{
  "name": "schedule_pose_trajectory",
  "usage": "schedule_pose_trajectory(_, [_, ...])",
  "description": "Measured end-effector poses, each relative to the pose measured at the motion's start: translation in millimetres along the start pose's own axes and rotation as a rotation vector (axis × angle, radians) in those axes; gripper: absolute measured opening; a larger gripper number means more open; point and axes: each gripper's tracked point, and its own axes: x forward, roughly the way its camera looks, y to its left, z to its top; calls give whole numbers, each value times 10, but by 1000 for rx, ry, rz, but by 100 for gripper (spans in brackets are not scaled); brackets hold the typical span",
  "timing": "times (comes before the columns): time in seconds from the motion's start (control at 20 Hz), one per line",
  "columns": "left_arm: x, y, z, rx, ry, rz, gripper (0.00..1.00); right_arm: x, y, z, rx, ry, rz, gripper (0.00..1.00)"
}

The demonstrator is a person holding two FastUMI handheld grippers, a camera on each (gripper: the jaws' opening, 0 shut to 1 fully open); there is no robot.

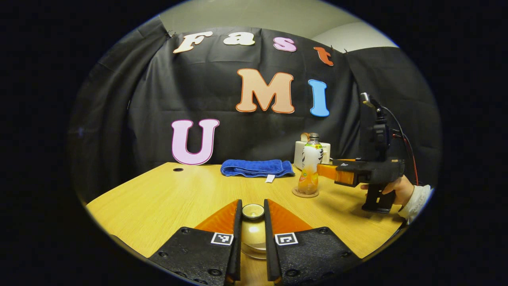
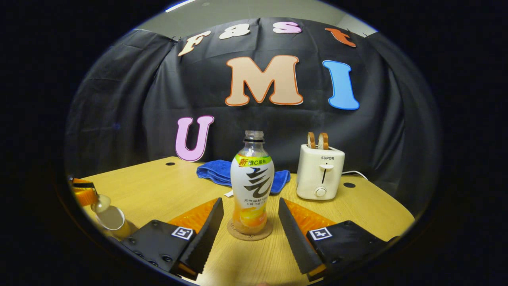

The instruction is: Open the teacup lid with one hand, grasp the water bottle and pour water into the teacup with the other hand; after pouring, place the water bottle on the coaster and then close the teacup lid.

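Left gripper view: the left gripper (image 1: 253, 222) has its fingers narrow, pressing both sides of the glass lid (image 1: 253, 211) of a teacup (image 1: 254, 244) on the wooden table (image 1: 158, 198). Farther right, one clear bottle (image 1: 310, 167) of orange drink stands upright on one round coaster (image 1: 305, 193), with the right gripper (image 1: 331, 171) and a hand (image 1: 399, 190) just beside it.

Right gripper view: the right gripper's fingers (image 2: 206, 226) stand wide, either side of the capless bottle without touching. Behind lie one blue towel (image 2: 218, 172) and one cream toaster (image 2: 320, 171) holding two slices.
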Motion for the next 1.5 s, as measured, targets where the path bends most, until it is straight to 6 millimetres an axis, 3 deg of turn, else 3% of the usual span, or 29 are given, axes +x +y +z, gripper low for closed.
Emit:
schedule_pose_trajectory(0.1, [27,-58,-35,3,11,-8,23,-58,-18,44,-12,-20,-4,86])
schedule_pose_trajectory(0.15, [46,-91,-56,6,17,-13,23,-76,-16,46,-15,-20,-1,94])
schedule_pose_trajectory(0.6, [83,-189,-242,25,69,-12,25,-212,-21,-28,-20,-16,17,93])
schedule_pose_trajectory(0.65, [94,-207,-233,28,64,-11,25,-230,-13,-15,-14,-18,20,85])
schedule_pose_trajectory(0.85, [90,-195,-229,38,57,-2,29,-308,-29,19,1,-26,19,94])
schedule_pose_trajectory(0.95, [85,-190,-207,40,46,10,36,-383,-26,49,16,-29,22,94])
schedule_pose_trajectory(1.05, [56,-115,-150,50,22,46,68,-497,-44,44,29,-33,10,89])
schedule_pose_trajectory(1.1, [30,-84,-99,58,0,65,81,-569,-66,25,36,-34,-2,94])
schedule_pose_trajectory(1.2, [21,-55,-15,71,-38,99,95,-730,-116,-4,54,-37,-29,94])
schedule_pose_trajectory(1.25, [16,-60,-4,70,-52,103,97,-808,-150,-16,62,-41,-49,89])
schedule_pose_trajectory(1.4, [-8,-71,36,60,-84,120,97,-1067,-240,-21,84,-76,-108,93])
schedule_pose_trajectory(1.5, [-19,-65,23,57,-90,132,96,-1206,-248,-74,71,-87,-133,86])
